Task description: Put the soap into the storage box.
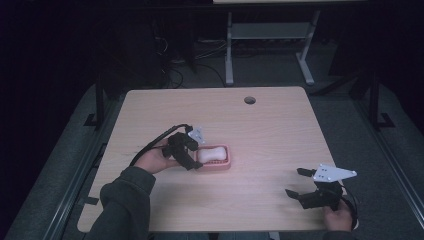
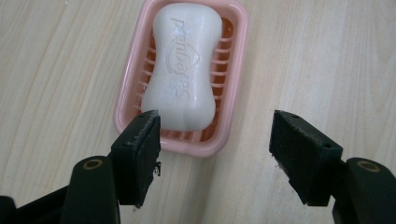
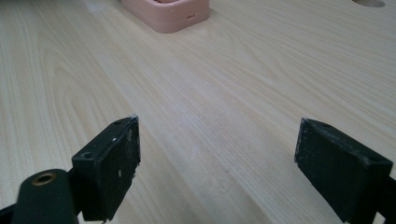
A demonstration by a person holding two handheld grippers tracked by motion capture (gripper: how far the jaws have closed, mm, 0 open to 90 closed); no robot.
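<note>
Step in hand, by the look of it: white moulded soap bar [image 2: 182,65] lying in pink slatted plastic soap dish [image 2: 233,100], left of table centre. Left gripper [image 2: 215,156] just short of the dish's near end, jaws standing apart, nothing between the pads; one pad over the dish's near corner, whether touching cannot tell. Soap free, flat on the slats, embossed face up. Reads as either a release just made or a grasp about to start; cannot tell which.

Next move, if a grasp: jaws wide enough for the bar's narrow waist but not centred on it, so shift sideways to straddle the soap, go in, close gently. Slick bar, light dish: risk of squirting out or dragging the dish.

Right gripper [image 1: 302,186] parked at the near right edge, well apart from the dish, jaws wide, holding nothing.

Surface: pale wood-grain laminate table [image 1: 280,130], round cable hole [image 1: 249,100] near far edge. Room dark; grey floor, white desk legs [image 1: 229,50] and cables behind.
</note>
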